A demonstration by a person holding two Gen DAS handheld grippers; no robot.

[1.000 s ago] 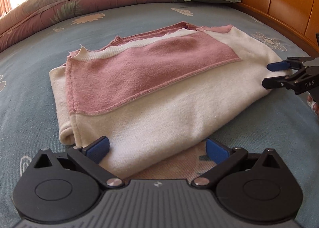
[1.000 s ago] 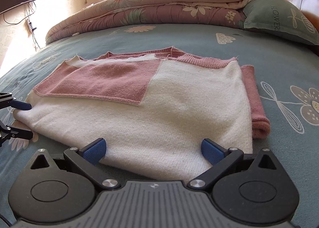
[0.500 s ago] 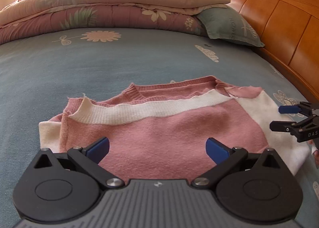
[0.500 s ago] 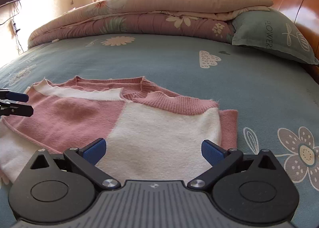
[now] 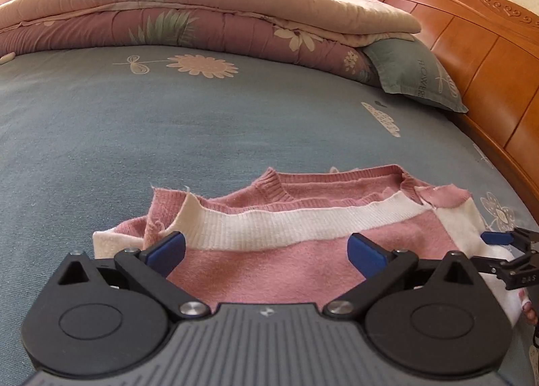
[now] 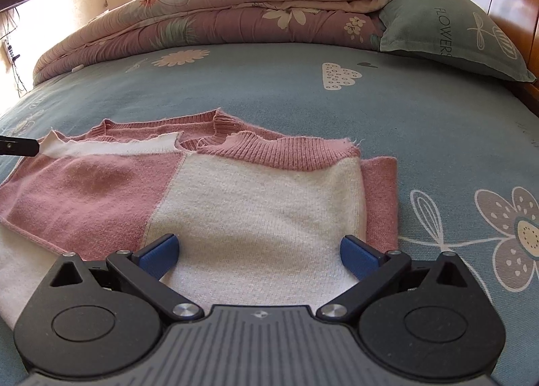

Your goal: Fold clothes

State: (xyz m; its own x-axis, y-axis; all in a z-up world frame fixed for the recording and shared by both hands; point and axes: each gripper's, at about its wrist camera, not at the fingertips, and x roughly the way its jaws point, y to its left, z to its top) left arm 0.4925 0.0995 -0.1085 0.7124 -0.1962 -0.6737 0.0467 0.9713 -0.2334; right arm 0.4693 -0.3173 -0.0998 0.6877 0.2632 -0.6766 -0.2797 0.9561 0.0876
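A folded pink and cream knit sweater (image 5: 303, 244) (image 6: 235, 204) lies on the blue bed sheet. My left gripper (image 5: 266, 251) is open, its blue pads spread over the sweater's pink panel just short of the cream ribbed band. My right gripper (image 6: 259, 253) is open too, low over the cream panel, with nothing between its fingers. In the left wrist view the right gripper (image 5: 505, 251) shows at the sweater's right edge, fingers apart, a fingertip of a hand below it. At the left edge of the right wrist view a black finger of the left gripper (image 6: 18, 146) reaches the cream band.
The blue floral sheet (image 5: 168, 136) stretches open ahead of the sweater. A folded pink floral quilt (image 5: 185, 15) and a grey-green pillow (image 6: 454, 35) lie at the far end. A wooden headboard (image 5: 488, 59) runs along the right side.
Both grippers have moved forward over the sweater and tilted up; the near cream half has dropped out of view below them. Both stay open.
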